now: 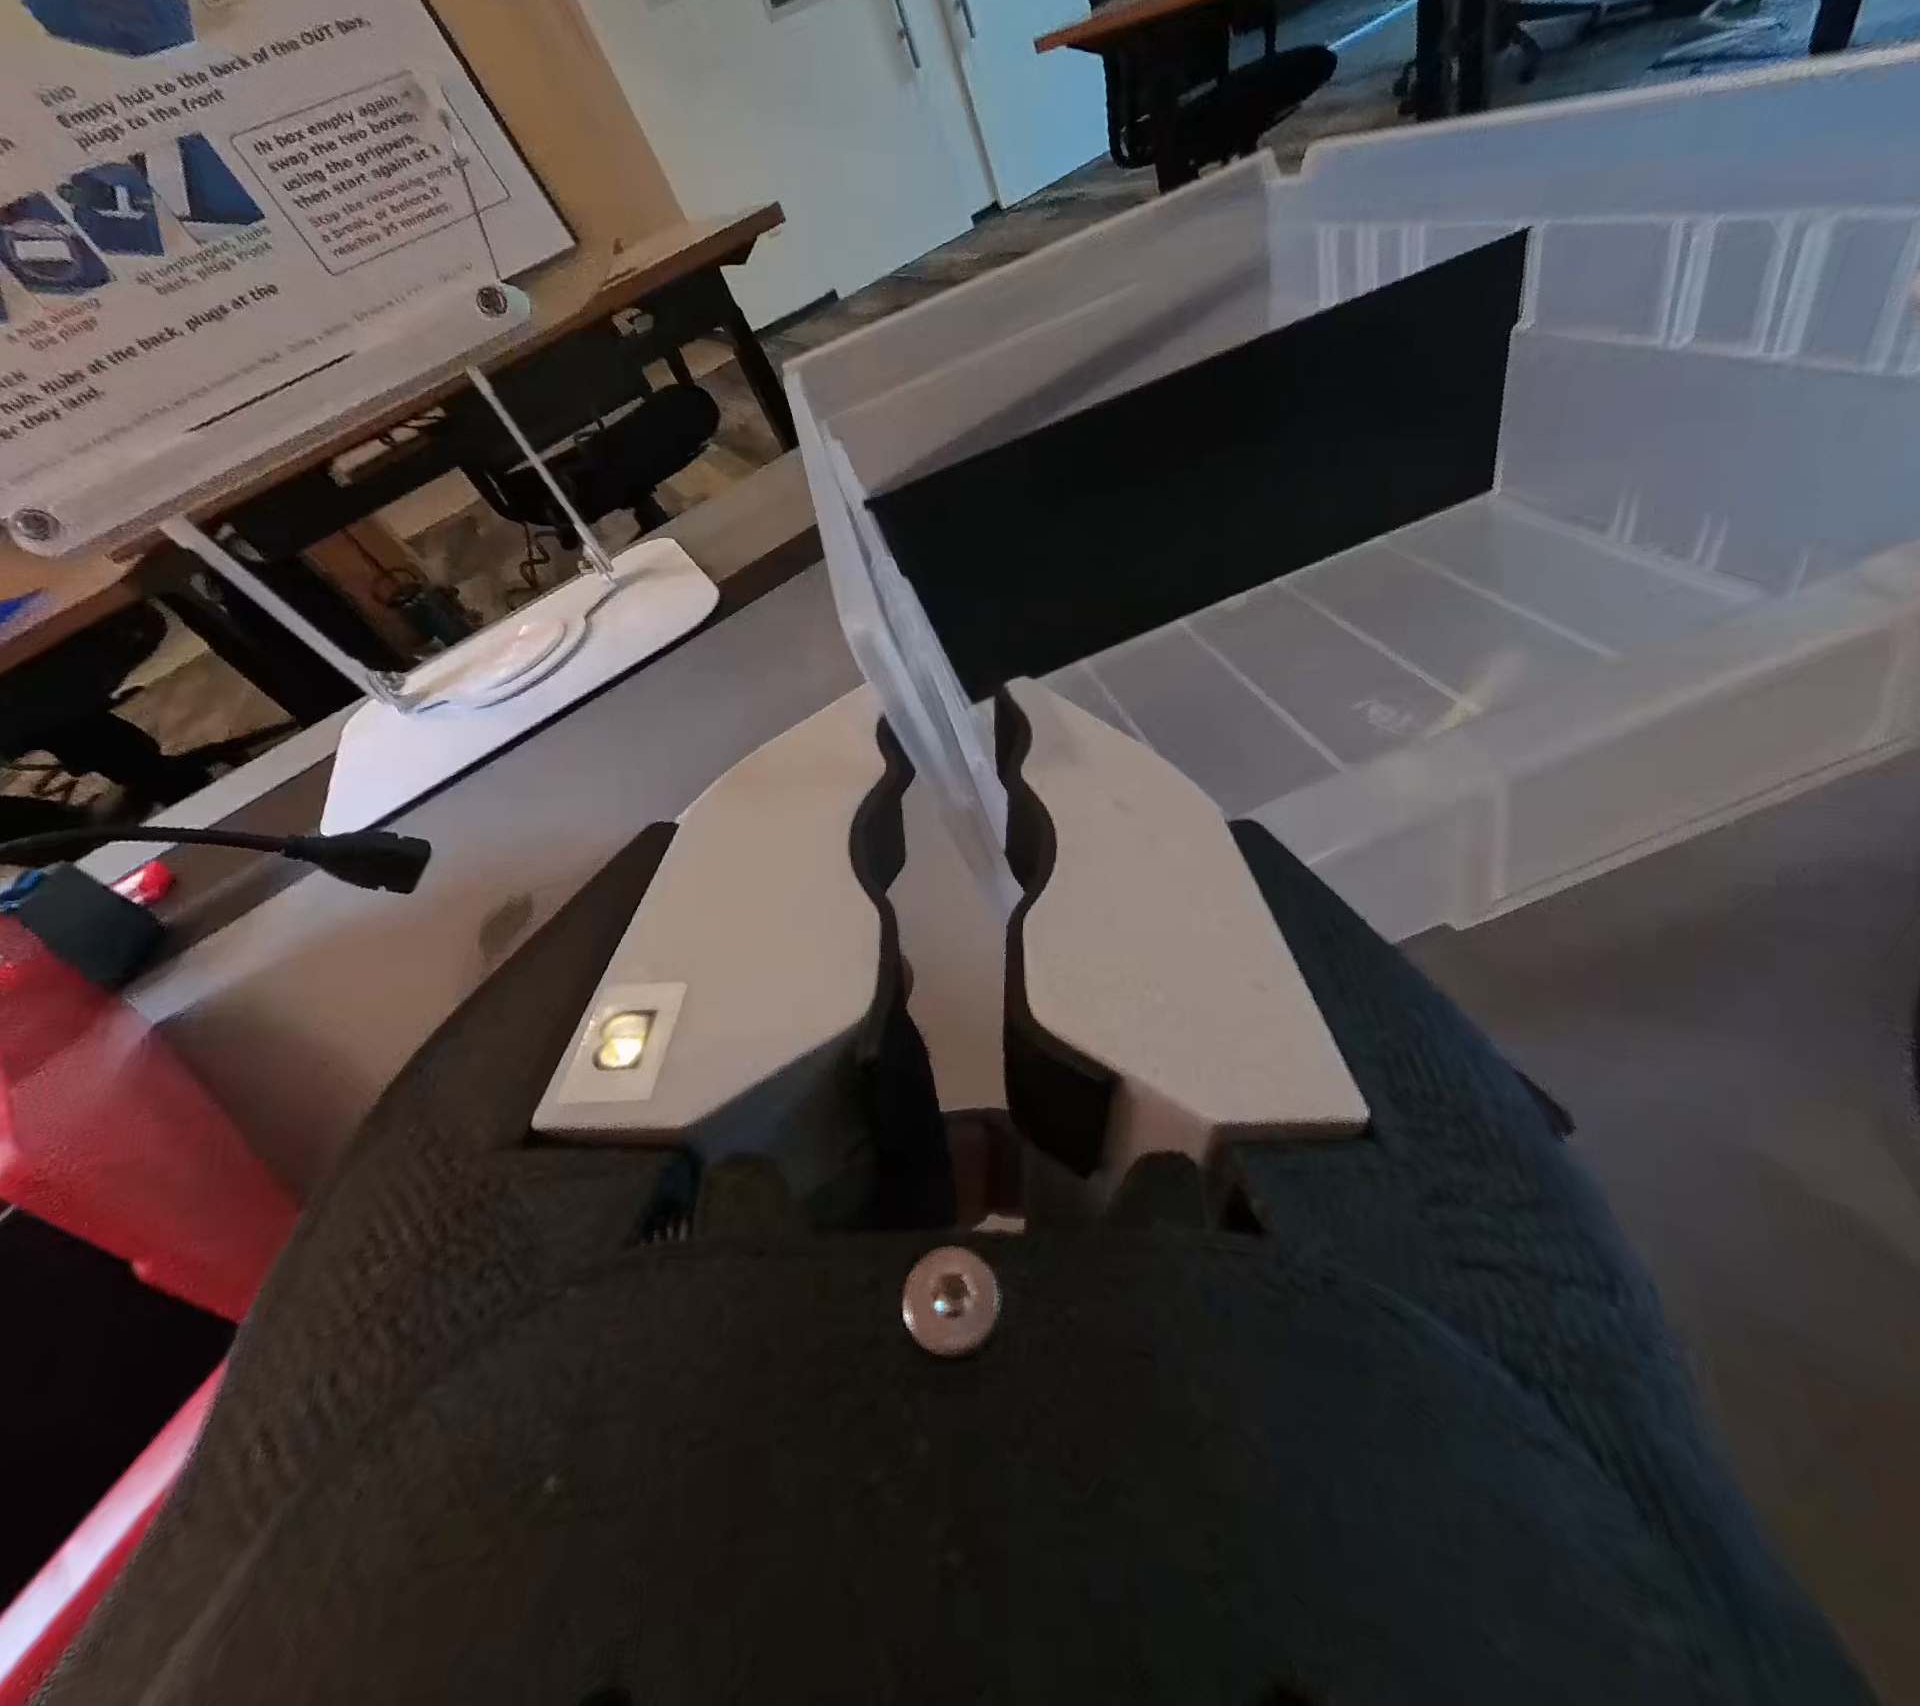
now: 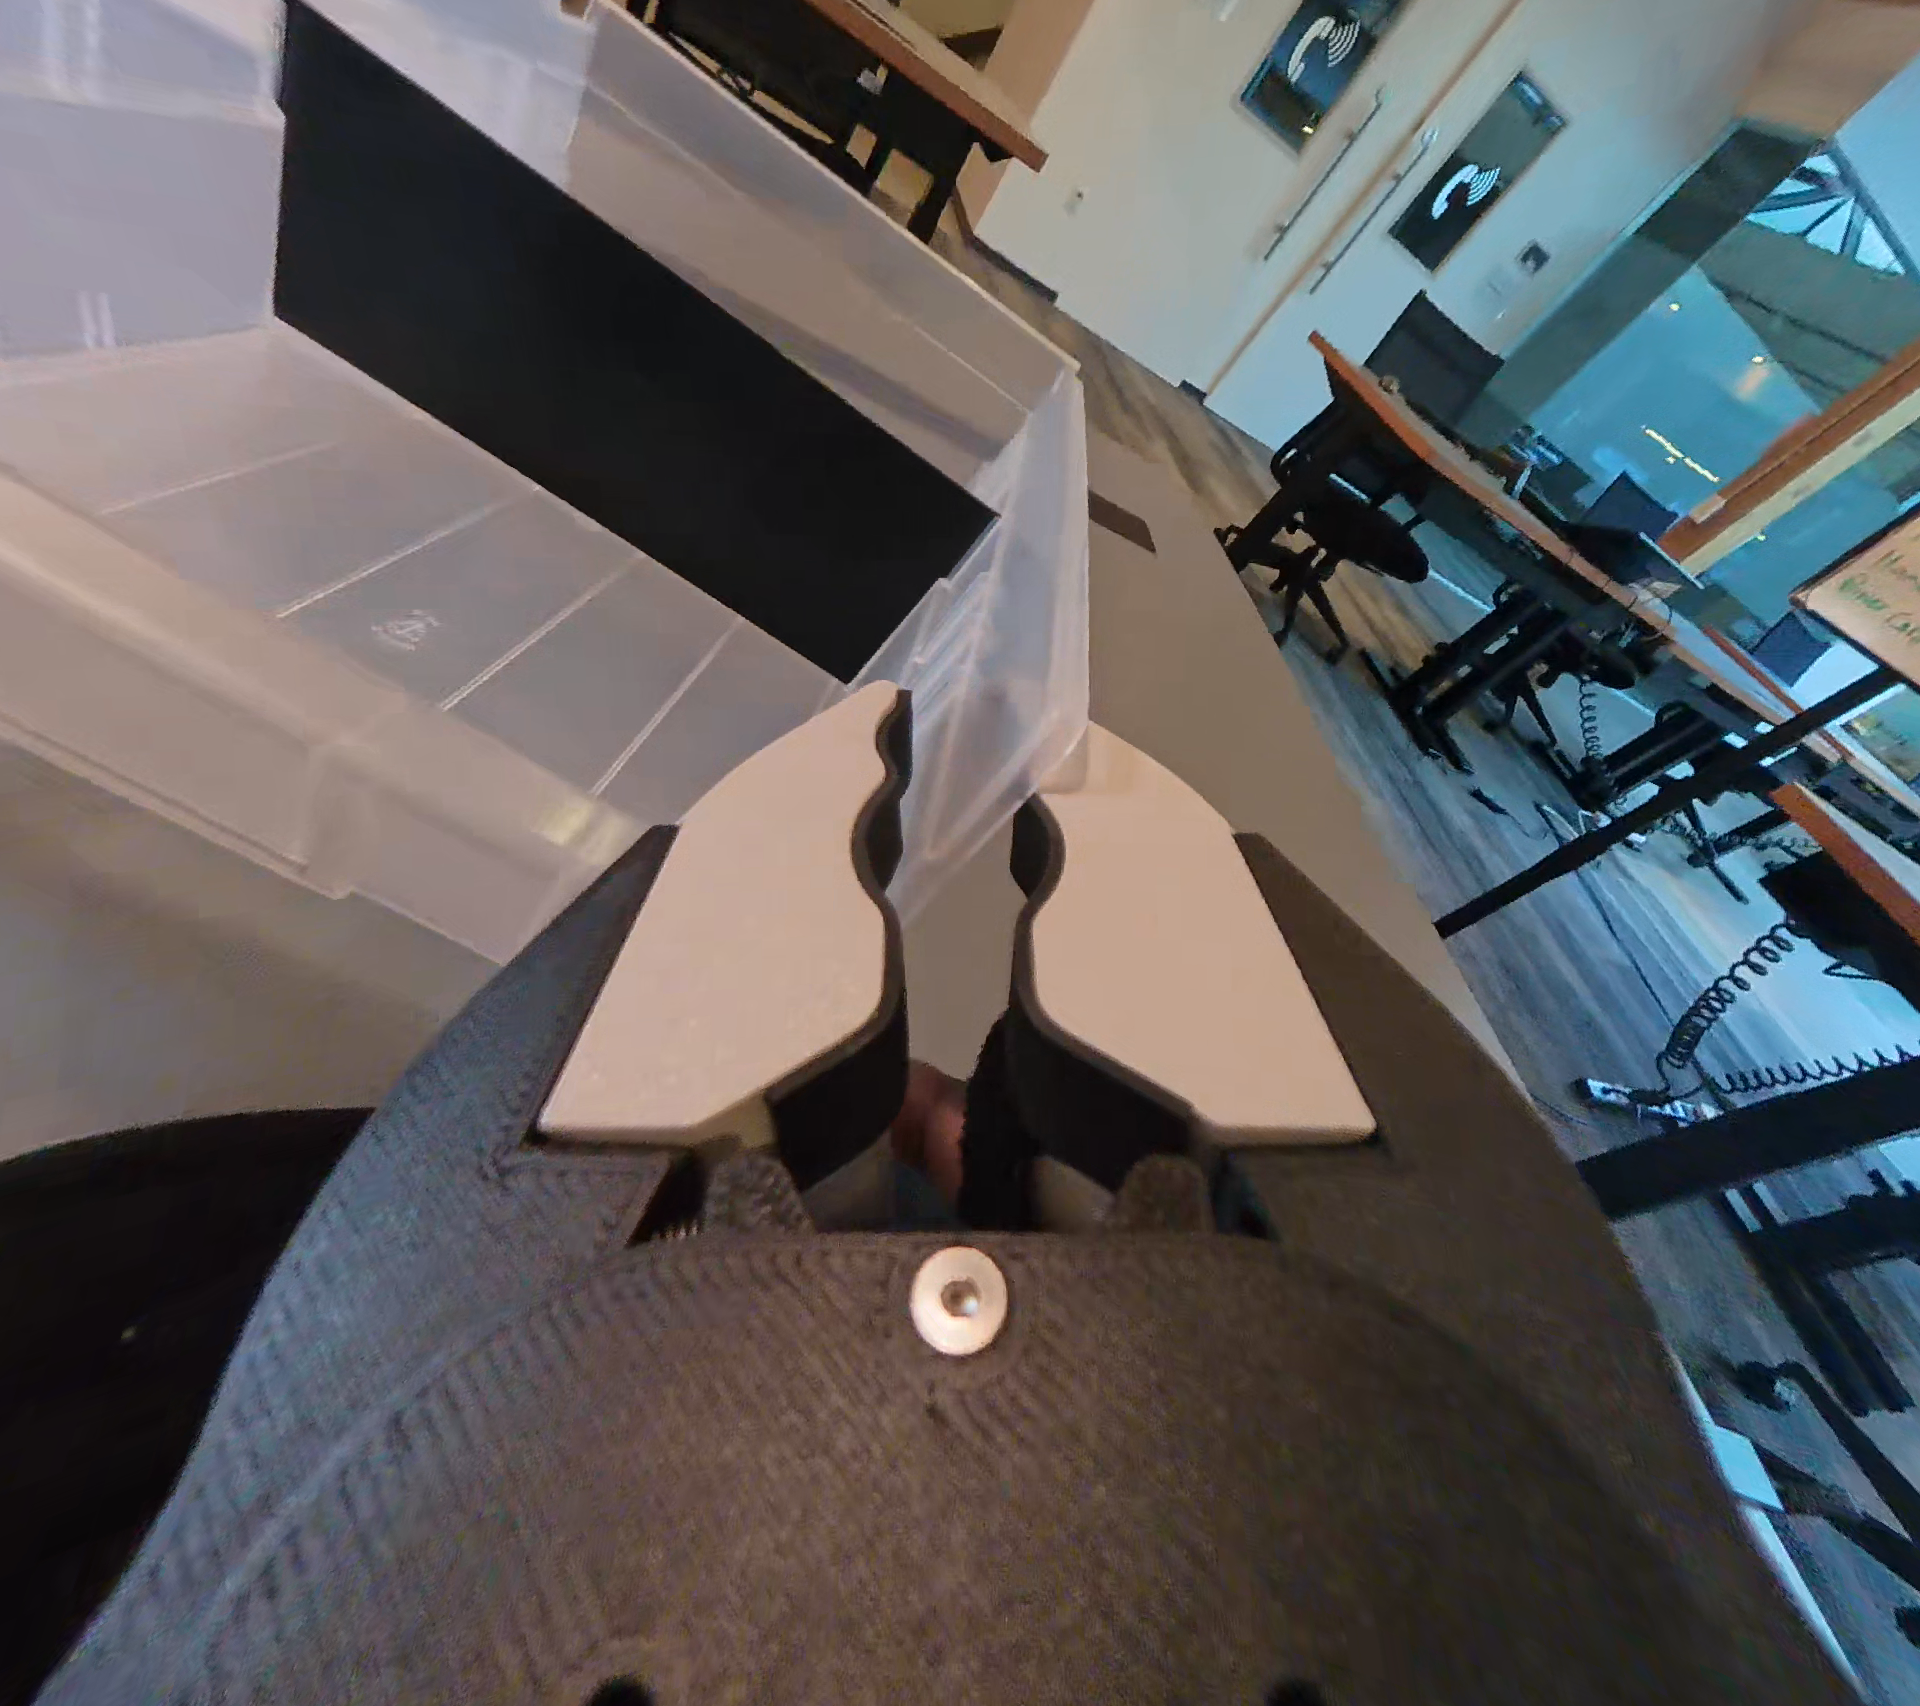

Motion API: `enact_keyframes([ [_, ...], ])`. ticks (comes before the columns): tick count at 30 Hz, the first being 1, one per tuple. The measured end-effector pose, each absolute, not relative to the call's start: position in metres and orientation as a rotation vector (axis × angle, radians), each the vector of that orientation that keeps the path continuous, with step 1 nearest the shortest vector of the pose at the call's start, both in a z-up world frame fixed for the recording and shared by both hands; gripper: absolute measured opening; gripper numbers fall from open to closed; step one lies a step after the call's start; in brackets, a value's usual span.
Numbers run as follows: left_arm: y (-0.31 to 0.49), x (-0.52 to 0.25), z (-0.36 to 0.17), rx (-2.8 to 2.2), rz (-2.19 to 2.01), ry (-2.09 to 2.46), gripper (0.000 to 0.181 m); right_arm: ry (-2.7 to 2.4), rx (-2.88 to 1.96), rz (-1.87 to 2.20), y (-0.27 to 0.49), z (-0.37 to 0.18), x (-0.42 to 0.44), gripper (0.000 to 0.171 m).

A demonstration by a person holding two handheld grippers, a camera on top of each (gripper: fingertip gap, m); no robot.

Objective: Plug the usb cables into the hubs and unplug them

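Left wrist view
Left gripper: the left gripper (image 1: pixel 951 783) is pinching the near side wall of the clear plastic storage bin (image 1: pixel 1558 783) at frame centre, jaws closed down to the thickness of that wall.
Bin: it is looking tilted and carried, with a black divider panel (image 1: pixel 1195 493) crossing its middle; no hubs or cables are showing in the visible part.
Step, as I judge it: both tools are moving the bin, so the two grips should be kept level and travelling together, or the thin wall may slip or twist.
Nearby: a black cable end with a plug (image 1: pixel 364 858) is hanging at middle left, over a red container (image 1: pixel 94 1137) in the lower left; a white instruction board on a stand (image 1: pixel 208 129) is standing upper left on the grey tabletop (image 1: pixel 582 783).
In the way: the stand's white base is sitting close to the bin's left.

Right wrist view
Right gripper: the right gripper (image 2: pixel 961 773) is straddling the bin's opposite end wall at centre, jaws narrowly parted and seemingly clamping it.
Bin: the bin is filling the upper left, its floor bare.
Task things: hubs and USB cables are not visible here.
Beyond: office desks and chairs (image 2: pixel 1351 544) are lining the right side.
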State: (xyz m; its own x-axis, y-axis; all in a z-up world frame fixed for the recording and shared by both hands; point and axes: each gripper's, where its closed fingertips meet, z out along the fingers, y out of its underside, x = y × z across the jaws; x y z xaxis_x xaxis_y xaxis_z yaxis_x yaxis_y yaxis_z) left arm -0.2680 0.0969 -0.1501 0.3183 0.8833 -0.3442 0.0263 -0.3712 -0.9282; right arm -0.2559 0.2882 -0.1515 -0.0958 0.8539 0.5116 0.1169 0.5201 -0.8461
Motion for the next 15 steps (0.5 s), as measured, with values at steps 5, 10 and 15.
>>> enact_keyframes([
  [5,0.097,-0.268,-0.168,-1.757,1.125,-0.822,0.03,-1.601,-0.868,0.694,0.294,-0.163,-0.263,0.023],
  [10,0.079,-0.257,-0.151,-1.733,1.116,-0.821,0.048,-1.367,-0.783,1.065,0.29,-0.114,-0.242,0.065],
  [15,0.055,-0.244,-0.151,-1.837,1.128,-0.846,0.07,-1.332,-0.704,1.398,0.257,-0.065,-0.204,0.046],
])
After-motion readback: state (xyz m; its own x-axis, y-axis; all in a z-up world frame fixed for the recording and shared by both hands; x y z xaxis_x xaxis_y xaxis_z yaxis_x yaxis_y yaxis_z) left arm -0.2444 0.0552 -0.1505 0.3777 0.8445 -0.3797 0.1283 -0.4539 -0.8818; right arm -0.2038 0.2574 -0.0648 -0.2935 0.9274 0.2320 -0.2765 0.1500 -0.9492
